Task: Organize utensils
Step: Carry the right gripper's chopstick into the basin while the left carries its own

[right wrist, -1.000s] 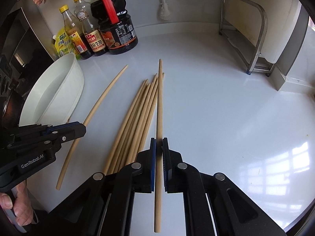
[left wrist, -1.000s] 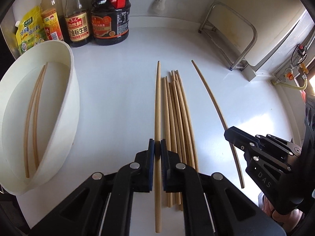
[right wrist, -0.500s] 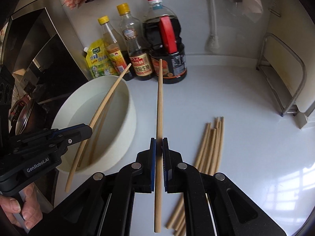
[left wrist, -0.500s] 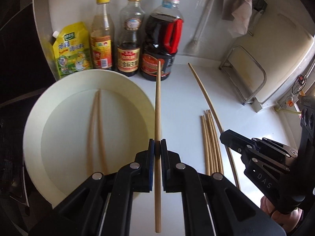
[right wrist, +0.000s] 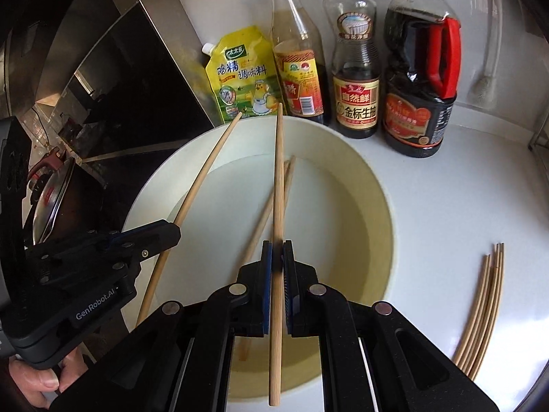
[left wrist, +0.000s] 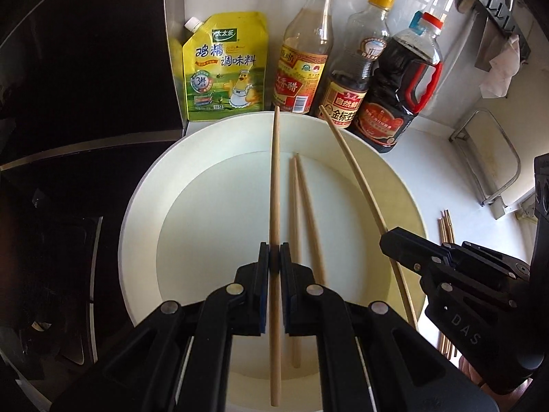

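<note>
Each gripper is clamped tight on 1 pale bamboo chopstick above the white basin (left wrist: 144,206): the left gripper (left wrist: 274,257) on its chopstick (left wrist: 274,178), the right gripper (right wrist: 277,257) on another (right wrist: 278,178). 2 chopsticks (left wrist: 303,206) lie inside, partly hidden by fingers. Bottles crowd the far rim; a loose bundle (right wrist: 480,309) lies right.

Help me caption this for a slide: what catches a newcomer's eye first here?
Two black grippers, left gripper and right gripper, each clamp one chopstick over a big white bowl where two chopsticks already lie. Behind the bowl stand a yellow seasoning pouch and three sauce bottles; loose chopsticks wait on the counter to the right.
</note>
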`<state>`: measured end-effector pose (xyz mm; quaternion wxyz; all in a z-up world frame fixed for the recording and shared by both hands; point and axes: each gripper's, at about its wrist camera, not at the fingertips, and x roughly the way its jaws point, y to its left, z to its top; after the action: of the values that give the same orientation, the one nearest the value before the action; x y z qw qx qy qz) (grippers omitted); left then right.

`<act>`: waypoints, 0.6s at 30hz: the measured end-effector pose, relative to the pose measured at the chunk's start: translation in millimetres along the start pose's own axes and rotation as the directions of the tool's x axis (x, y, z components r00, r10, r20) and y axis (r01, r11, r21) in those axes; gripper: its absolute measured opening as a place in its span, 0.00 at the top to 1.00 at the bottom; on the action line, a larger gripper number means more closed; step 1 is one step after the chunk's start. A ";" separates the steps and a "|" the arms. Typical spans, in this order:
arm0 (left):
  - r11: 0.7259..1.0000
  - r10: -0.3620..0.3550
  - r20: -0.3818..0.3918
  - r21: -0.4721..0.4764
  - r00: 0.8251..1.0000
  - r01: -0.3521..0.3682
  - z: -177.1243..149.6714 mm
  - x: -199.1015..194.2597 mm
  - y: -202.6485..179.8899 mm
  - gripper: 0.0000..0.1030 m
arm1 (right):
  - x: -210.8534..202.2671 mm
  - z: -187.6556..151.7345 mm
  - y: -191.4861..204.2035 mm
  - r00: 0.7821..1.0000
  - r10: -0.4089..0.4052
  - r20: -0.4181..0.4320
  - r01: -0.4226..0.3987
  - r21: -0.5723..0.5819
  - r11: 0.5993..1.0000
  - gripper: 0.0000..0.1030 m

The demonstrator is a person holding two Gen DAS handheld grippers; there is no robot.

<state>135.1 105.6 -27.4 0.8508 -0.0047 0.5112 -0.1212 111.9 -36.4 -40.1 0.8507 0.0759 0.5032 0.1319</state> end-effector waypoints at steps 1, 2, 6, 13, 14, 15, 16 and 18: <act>1.000 -0.001 -0.009 0.002 1.000 0.001 0.3 4.5 3.4 0.93 | 6.0 0.8 1.4 1.000 0.000 -0.012 0.000 0.009 1.000 0.94; 1.000 -0.001 -0.019 0.004 1.000 0.001 0.5 9.4 5.6 0.93 | 12.2 1.5 2.1 1.000 0.001 -0.026 0.000 0.021 1.000 0.94; 1.000 -0.010 -0.061 0.012 0.998 0.011 -1.0 27.5 12.7 0.93 | 31.4 0.9 1.1 0.998 -0.015 -0.063 0.019 0.054 0.998 0.94; 0.999 -0.008 -0.090 0.034 0.996 0.011 -0.9 41.7 15.9 0.93 | 46.0 -2.5 -3.3 0.993 -0.052 -0.105 0.061 0.082 0.995 0.94; 0.999 -0.008 -0.096 0.034 0.995 0.011 -0.8 43.3 16.1 0.93 | 46.7 -2.9 -3.8 0.993 -0.057 -0.108 0.066 0.084 0.994 0.94; 0.999 -0.011 -0.100 0.030 0.995 0.014 -0.4 44.4 16.7 0.93 | 47.0 -3.4 -4.2 0.992 -0.059 -0.110 0.069 0.085 0.994 0.94; 1.000 -0.012 -0.099 0.025 0.995 0.014 0.2 45.2 17.8 0.89 | 46.4 -3.9 -5.0 0.992 -0.061 -0.109 0.071 0.090 0.993 0.93; 1.000 -0.008 -0.091 0.024 0.996 0.011 1.9 44.3 18.8 0.74 | 42.7 -4.5 -6.6 0.994 -0.052 -0.094 0.061 0.099 0.993 0.82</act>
<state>160.3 114.3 -67.5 0.8261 0.0086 0.5479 -0.1316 128.5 -29.8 -79.8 0.8253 0.0985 0.5494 0.0853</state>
